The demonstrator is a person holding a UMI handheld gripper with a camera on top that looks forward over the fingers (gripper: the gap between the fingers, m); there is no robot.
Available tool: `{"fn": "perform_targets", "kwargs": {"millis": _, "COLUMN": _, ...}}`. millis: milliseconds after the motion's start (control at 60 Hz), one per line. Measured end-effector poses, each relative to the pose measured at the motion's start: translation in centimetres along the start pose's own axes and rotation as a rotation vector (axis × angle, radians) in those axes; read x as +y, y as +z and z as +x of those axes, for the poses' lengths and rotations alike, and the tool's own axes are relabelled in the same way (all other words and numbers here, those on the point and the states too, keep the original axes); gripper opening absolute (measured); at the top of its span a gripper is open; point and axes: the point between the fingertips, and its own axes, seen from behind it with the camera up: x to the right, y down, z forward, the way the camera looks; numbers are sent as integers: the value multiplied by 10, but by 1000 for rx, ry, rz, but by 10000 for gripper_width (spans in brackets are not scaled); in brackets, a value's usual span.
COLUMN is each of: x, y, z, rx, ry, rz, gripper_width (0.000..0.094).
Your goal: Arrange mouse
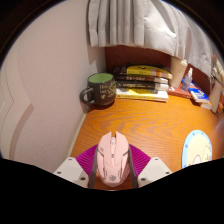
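A pink computer mouse sits between my two fingers, its nose pointing away from me over the wooden desk. The magenta pads press against both of its sides. My gripper is shut on the mouse. The mouse's rear end is hidden at the bottom of the view. I cannot tell whether the mouse rests on the desk or is lifted off it.
A dark green mug stands at the desk's far left by the wall. A stack of books lies behind it under a curtain. A round blue-white mat lies at the right. More items crowd the far right.
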Motion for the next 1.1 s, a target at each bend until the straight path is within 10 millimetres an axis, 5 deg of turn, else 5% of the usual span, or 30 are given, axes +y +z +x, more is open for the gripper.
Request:
{"fn": "perform_targets", "kwargs": {"millis": 117, "x": 2, "y": 1, "z": 2, "rx": 3, "ry": -13, "rz": -36, "gripper_width": 406}}
{"fn": "perform_targets", "kwargs": {"millis": 350, "x": -13, "y": -11, "z": -1, "rx": -72, "ry": -65, "rz": -66, "gripper_width": 381}}
{"fn": "perform_targets", "kwargs": {"millis": 533, "x": -91, "y": -93, "z": 49, "rx": -69, "ry": -100, "rz": 92, "gripper_width": 382}}
{"fn": "perform_targets", "kwargs": {"millis": 650, "x": -140, "y": -160, "z": 107, "rx": -29, "ry": -101, "rz": 214, "gripper_width": 380}}
{"fn": "perform_targets", "kwargs": {"millis": 750, "x": -158, "y": -201, "z": 163, "rx": 6, "ry": -86, "rz": 278, "gripper_width": 382}}
{"fn": "perform_targets", "kwargs": {"millis": 883, "x": -139, "y": -214, "z": 239, "rx": 79, "ry": -48, "rz": 293, "gripper_width": 380}}
{"fn": "perform_targets", "kwargs": {"millis": 983, "x": -106, "y": -190, "z": 282, "rx": 95, "ry": -19, "rz": 222, "gripper_width": 378}}
{"fn": "perform_targets", "kwargs": {"millis": 1100, "x": -52, "y": -151, "z": 301, "rx": 81, "ry": 12, "rz": 119, "gripper_width": 380}}
